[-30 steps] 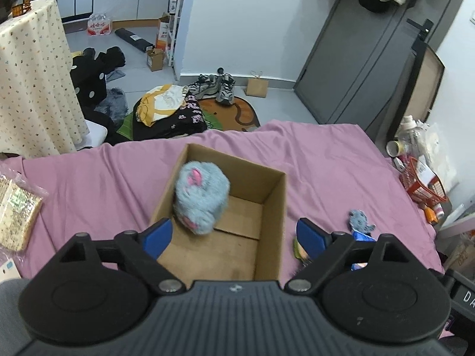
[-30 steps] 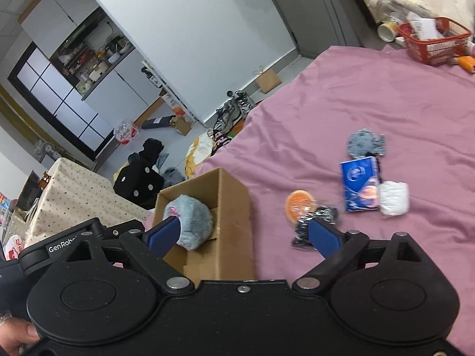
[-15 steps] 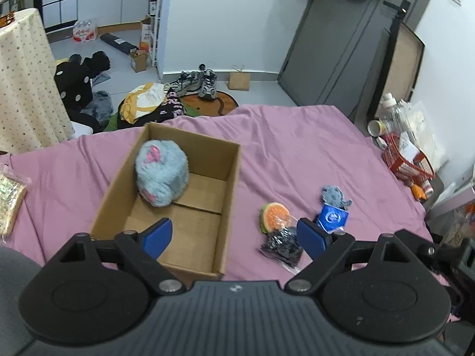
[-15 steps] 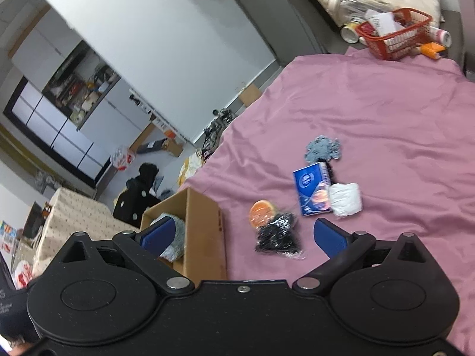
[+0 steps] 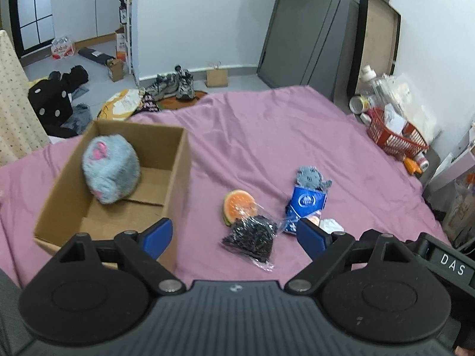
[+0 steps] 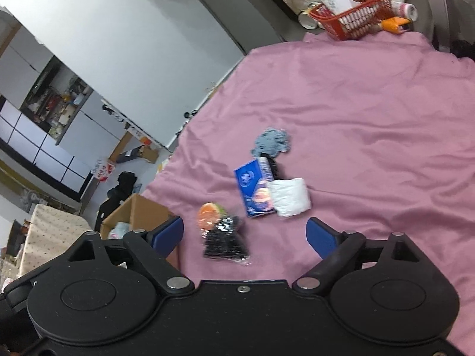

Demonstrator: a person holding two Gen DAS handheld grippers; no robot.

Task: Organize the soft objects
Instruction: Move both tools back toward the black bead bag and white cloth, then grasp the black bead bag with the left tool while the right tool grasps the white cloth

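Both the left gripper (image 5: 234,234) and right gripper (image 6: 245,231) hold their fingers apart, empty; a label (image 5: 452,264) reads "DAS".

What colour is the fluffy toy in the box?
Grey-blue with pink patches; the plush shows best in the left wrist view.

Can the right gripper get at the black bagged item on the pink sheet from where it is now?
Probably yes: the right gripper is open and empty, the black bagged item lies just ahead between its jaws, and nothing covers it.
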